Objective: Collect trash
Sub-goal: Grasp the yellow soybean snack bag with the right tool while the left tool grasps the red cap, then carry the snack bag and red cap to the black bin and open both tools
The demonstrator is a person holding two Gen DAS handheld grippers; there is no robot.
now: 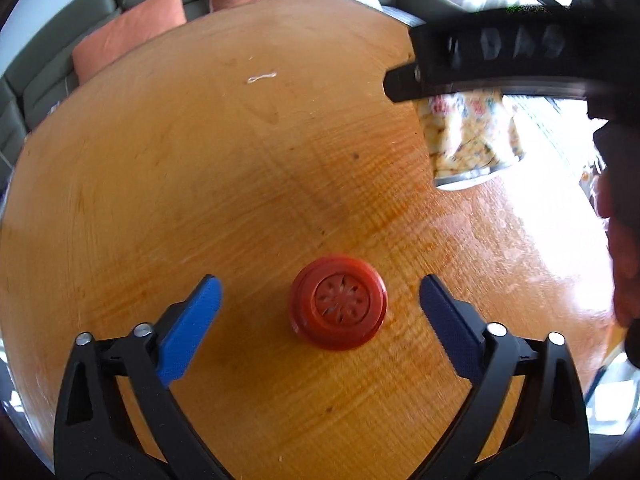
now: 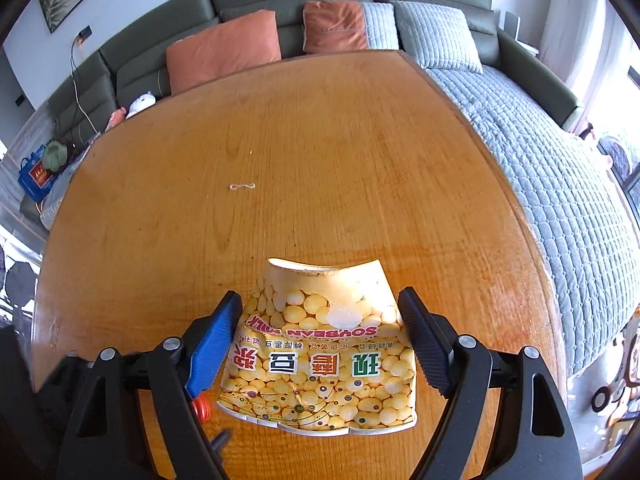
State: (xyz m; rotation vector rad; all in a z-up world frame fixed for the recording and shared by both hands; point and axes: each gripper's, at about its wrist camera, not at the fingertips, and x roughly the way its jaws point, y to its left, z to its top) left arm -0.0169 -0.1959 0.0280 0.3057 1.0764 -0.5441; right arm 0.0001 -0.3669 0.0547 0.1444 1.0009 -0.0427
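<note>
Trash on the round wooden table (image 1: 168, 184): going L to R, first a tiny white twist of string/wrapper (image 1: 262, 77) lying alone toward the far side, well apart from everything else; then a red ribbed cap (image 1: 338, 307) flat on the wood, sitting between the left gripper (image 1: 320, 316) fingers but touching neither; then, at the R, a crushed soybean-milk paper cup (image 2: 324, 356) held by the right gripper (image 2: 320, 344). Left jaws are spread wide, blue pads either side of the cap w/ clear gaps. Right jaws are pinching the cup across its flattened body, rim end pointing away from the camera; in the left wrist view the cup appears lifted off the wood, blurred, so prob. in motion. Risks, as I judge them: the cap is low and flat, so if the left pads close too high they'll skate over its rim and flick it across the slick tabletop; closing off-centre would spin it away. The cup is soft & already creased, so a light pinch may let it slip or fold out of the pads, esp. w/ a fast swing. Both grippers are near each other, so they could bump. The string is easy to miss and hard to pinch. No bin visible in either view.
</note>
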